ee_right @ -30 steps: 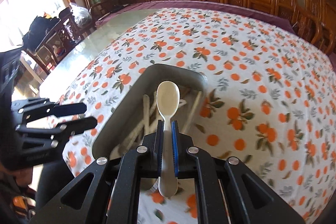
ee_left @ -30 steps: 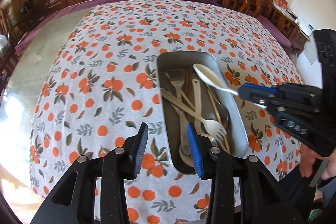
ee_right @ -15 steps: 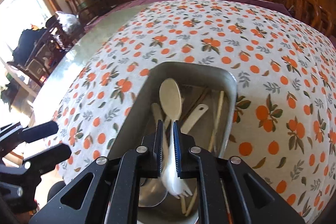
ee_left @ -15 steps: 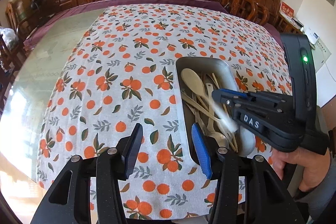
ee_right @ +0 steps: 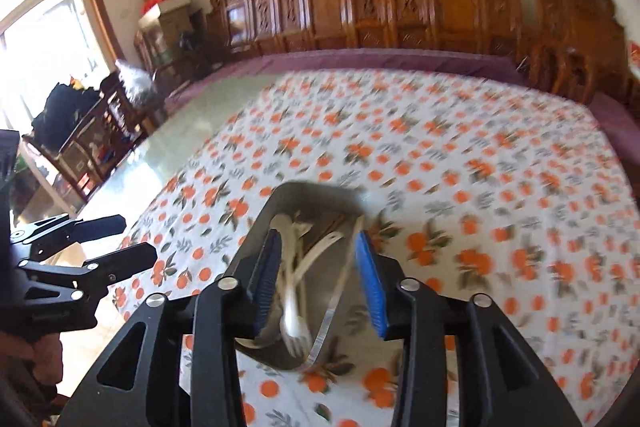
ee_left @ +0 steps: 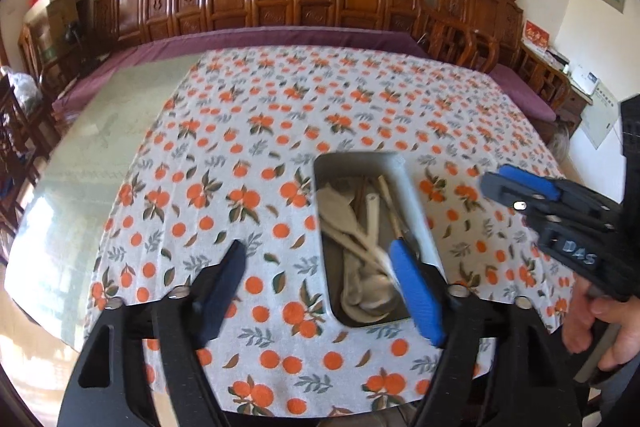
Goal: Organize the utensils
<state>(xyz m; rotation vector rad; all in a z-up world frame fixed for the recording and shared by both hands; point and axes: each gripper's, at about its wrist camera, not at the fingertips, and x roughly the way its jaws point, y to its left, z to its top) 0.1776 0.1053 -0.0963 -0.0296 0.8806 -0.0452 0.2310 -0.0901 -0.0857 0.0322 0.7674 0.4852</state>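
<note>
**Evidently: utensils collected in the tray, both grippers empty**

Evidently, the rectangular grey metal tray (ee_left: 416, 211) served as the collection point. It stood on the white tablecloth printed with oranges (ee_left: 248, 155), near the table's front edge, within reach of both tools. Inside it lay the cream-coloured plastic spoons and forks (ee_left: 352, 223), crossed over one another, together with thin wooden chopsticks (ee_left: 390, 205). Their loose, overlapping arrangement suggested they had been dropped in rather than aligned.

The black left gripper with blue finger pads (ee_left: 320, 291) was held low at the tray's near left corner. Its jaws were spread wide and gripped nothing; one pad overlapped the tray in view.

The black right gripper with blue pads (ee_right: 318, 277) was positioned above the tray's near end. Its jaws were likewise released and empty, framing a white fork (ee_right: 294, 323) lying in the tray. Motion blur prevented any judgement of its height above the utensils.

No loose utensils showed on the cloth, so the sorting appeared largely complete.
</note>
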